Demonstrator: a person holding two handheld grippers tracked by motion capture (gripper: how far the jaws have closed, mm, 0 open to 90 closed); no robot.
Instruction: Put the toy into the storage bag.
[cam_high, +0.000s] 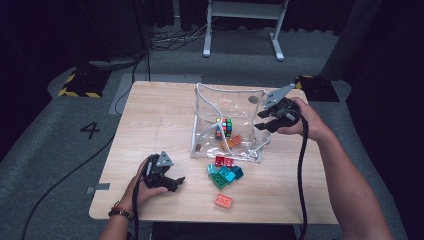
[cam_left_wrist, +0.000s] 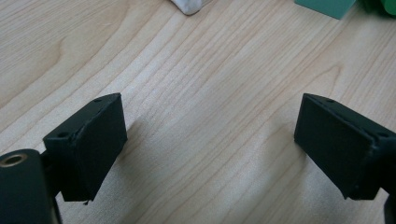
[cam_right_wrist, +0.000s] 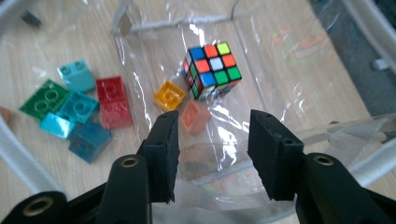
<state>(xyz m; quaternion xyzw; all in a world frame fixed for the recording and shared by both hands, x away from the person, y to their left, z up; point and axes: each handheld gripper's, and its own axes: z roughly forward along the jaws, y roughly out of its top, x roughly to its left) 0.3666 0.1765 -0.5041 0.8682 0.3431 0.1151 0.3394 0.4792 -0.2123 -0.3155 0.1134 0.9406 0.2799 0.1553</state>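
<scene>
Clear bag (cam_right_wrist: 280, 56) film blurs cube (cam_right_wrist: 212, 70); right gripper (cam_right_wrist: 212, 154) perhaps empty.

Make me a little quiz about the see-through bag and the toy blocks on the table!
1. True or false: the puzzle cube lies inside the clear bag.
2. Which blocks lie inside the bag beside the cube? A) yellow block and orange block B) two green blocks C) two red blocks
3. Fill in: the left gripper has its jaws ____ over bare table.

Key
1. True.
2. A; the red blocks and the teal and green blocks lie outside on the table.
3. Open, with nothing between them.
</scene>
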